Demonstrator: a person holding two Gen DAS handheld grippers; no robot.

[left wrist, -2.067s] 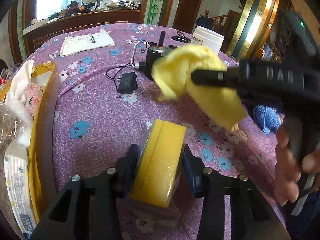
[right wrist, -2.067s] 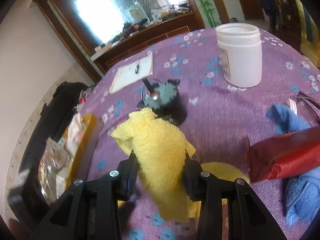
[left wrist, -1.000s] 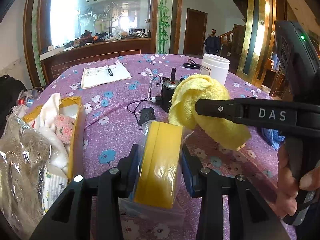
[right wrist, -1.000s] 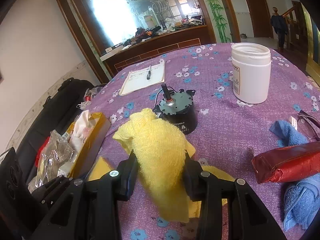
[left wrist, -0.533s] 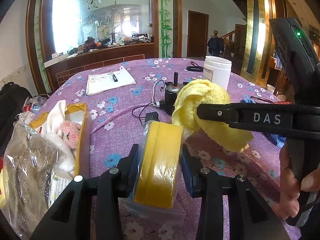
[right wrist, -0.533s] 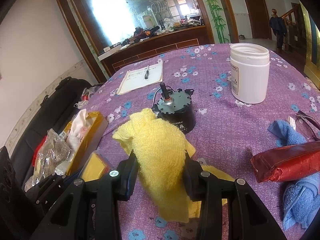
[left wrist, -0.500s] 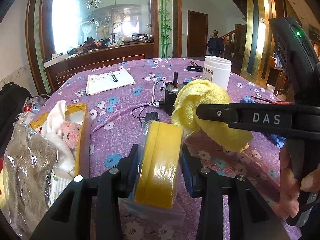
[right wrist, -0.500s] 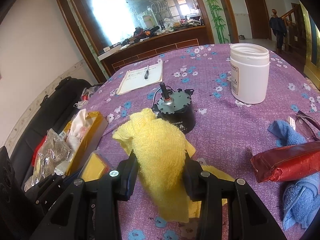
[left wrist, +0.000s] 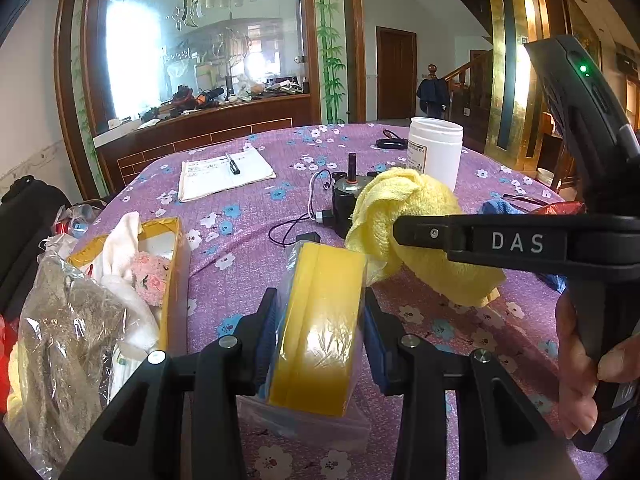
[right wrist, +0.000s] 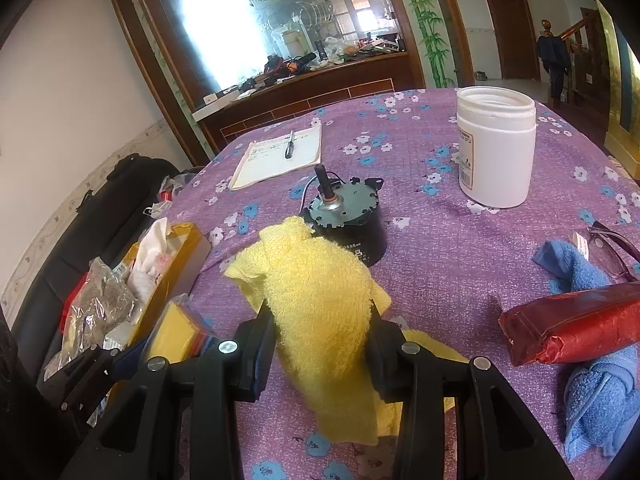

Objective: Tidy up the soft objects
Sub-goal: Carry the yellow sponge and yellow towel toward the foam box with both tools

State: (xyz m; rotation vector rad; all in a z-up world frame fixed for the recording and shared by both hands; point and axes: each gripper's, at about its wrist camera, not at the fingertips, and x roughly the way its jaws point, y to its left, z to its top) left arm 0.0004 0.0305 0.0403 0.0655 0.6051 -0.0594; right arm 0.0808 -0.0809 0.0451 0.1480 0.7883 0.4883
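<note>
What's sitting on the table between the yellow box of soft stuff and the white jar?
The black motor with its upright shaft, seen in the right wrist view between the yellow box and the white jar.

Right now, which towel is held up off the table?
The yellow towel, pinched between the right gripper fingers; the blue towel lies beside the red packet.

Black tool point(left wrist: 318, 332), silver screws, "DAS" lettering

A lived-in home, a dining room by the look; a round table under a purple flowered cloth point(left wrist: 256, 216); a wood-framed etched glass partition point(right wrist: 280, 20) with painted bamboo; a cluttered wooden sideboard point(left wrist: 208, 120); a wooden staircase point(left wrist: 468, 76).
</note>
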